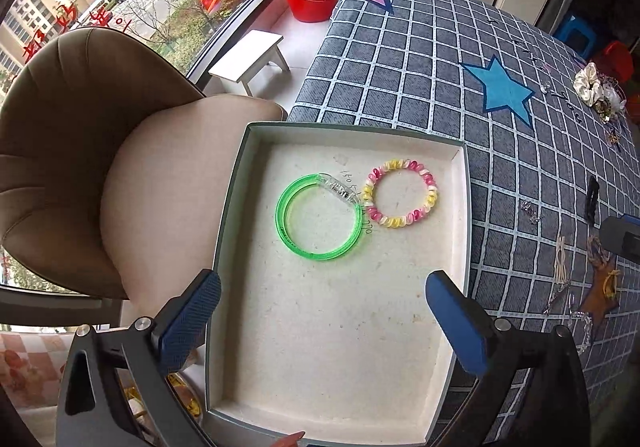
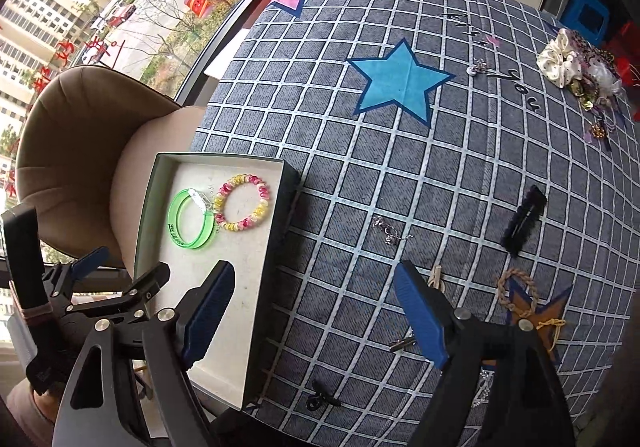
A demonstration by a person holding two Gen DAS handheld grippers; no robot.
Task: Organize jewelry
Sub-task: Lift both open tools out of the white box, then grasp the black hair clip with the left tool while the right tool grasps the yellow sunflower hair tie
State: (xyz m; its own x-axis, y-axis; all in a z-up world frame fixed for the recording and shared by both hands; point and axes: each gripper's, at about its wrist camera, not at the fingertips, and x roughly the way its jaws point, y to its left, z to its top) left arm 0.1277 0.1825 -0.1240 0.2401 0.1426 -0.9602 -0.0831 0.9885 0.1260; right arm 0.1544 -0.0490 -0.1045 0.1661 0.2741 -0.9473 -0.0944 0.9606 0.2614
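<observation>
Operator: Status of both claws?

Technician: Left claw (image 1: 323,313) is spread wide and holds nothing; it hangs over the near part of the box (image 1: 467,207). Right claw (image 2: 314,313) is likewise wide open and holds nothing. Its left finger sits over the box's right wall, its right finger over the bench (image 2: 360,175).

Operator: Contents of the box?

Technician: Two items lie flat on the white liner toward the far end. Green bangle (image 1: 318,221) is on the left, with its clear clasp at the upper right. Pink-and-yellow coil bracelet (image 1: 400,194) is just beside it on the right, touching or nearly touching the clasp.

Operator: Items outside the box?

Technician: On the checked cloth, right of the box: silver chain (image 2: 386,229), black hair clip (image 2: 525,222), braided rope ring (image 2: 516,293) and a small metal clip (image 2: 402,343) just beside the right finger. Cream scrunchie (image 2: 560,61) lies with a pile of other pieces at the far right edge, well apart from both claws.
</observation>
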